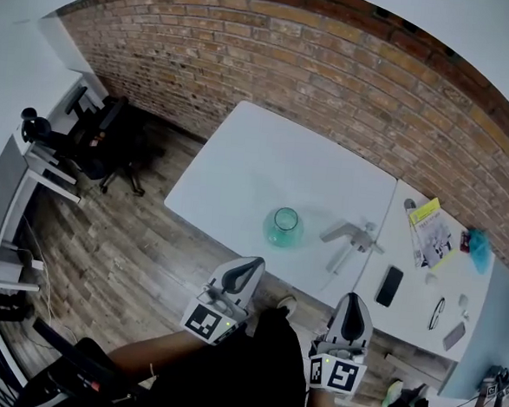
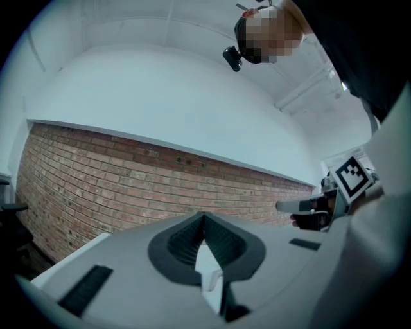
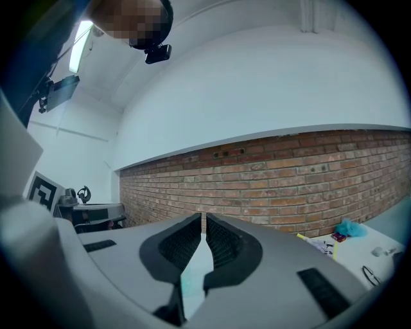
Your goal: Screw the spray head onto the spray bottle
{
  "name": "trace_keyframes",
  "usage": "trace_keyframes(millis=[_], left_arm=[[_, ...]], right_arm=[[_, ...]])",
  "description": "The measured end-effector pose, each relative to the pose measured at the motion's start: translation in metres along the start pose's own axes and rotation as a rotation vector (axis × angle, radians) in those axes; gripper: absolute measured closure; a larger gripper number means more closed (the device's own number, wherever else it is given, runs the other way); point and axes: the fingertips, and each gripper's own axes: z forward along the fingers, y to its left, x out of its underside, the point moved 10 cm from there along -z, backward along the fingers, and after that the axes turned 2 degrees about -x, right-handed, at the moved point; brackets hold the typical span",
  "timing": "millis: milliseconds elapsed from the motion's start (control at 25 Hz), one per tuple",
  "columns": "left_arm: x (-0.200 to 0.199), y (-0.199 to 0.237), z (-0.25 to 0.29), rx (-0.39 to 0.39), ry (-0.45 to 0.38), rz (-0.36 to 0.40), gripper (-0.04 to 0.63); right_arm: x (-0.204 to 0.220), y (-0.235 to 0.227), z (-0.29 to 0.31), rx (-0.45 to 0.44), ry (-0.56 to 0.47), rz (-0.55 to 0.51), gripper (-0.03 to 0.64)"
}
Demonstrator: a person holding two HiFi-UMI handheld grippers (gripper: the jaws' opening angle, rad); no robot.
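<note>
One broad white rectangular table (image 1: 266, 169) stretches ahead of us. Short of its near edge we hold our grey left gripper (image 1: 248, 267) and grey right gripper (image 1: 352, 302), each with jaws pressed together on nothing. The round translucent teal spray bottle (image 1: 283, 228) stands on the table; the smaller pale grey spray head (image 1: 353, 237) lies to its right, apart.

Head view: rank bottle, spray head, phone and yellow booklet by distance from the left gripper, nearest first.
From the left gripper:
1. bottle: just ahead of the jaws, slightly right.
2. spray head: lying on its side, farther right.
3. phone: right of the spray head, nearer the person.
4. yellow booklet: far right, beyond the phone.
</note>
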Motion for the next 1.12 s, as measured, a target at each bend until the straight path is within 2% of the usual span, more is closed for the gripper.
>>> trace_keyframes(millis=[160, 360, 560, 840, 1120], left_arm=[[-0.005, -0.006, 0.018, -0.035, -0.026, 0.003, 0.594], [0.001, -0.018, 0.04, -0.069, -0.008, 0.001, 0.594], [0.01, -0.02, 0.055, -0.145, 0.008, 0.019, 0.594], [0.02, -0.005, 0.06, -0.122, 0.093, 0.035, 0.594], [0.036, 0.017, 0.062, -0.083, 0.096, 0.014, 0.592]], right_arm=[[-0.004, -0.023, 0.019, -0.033, -0.005, -0.004, 0.607], [-0.012, -0.049, 0.043, -0.083, -0.026, -0.016, 0.607], [-0.008, -0.074, 0.065, -0.12, -0.014, -0.025, 0.607], [-0.01, -0.071, 0.082, -0.112, 0.016, -0.023, 0.607], [-0.01, -0.048, 0.092, -0.08, 0.025, -0.013, 0.607]])
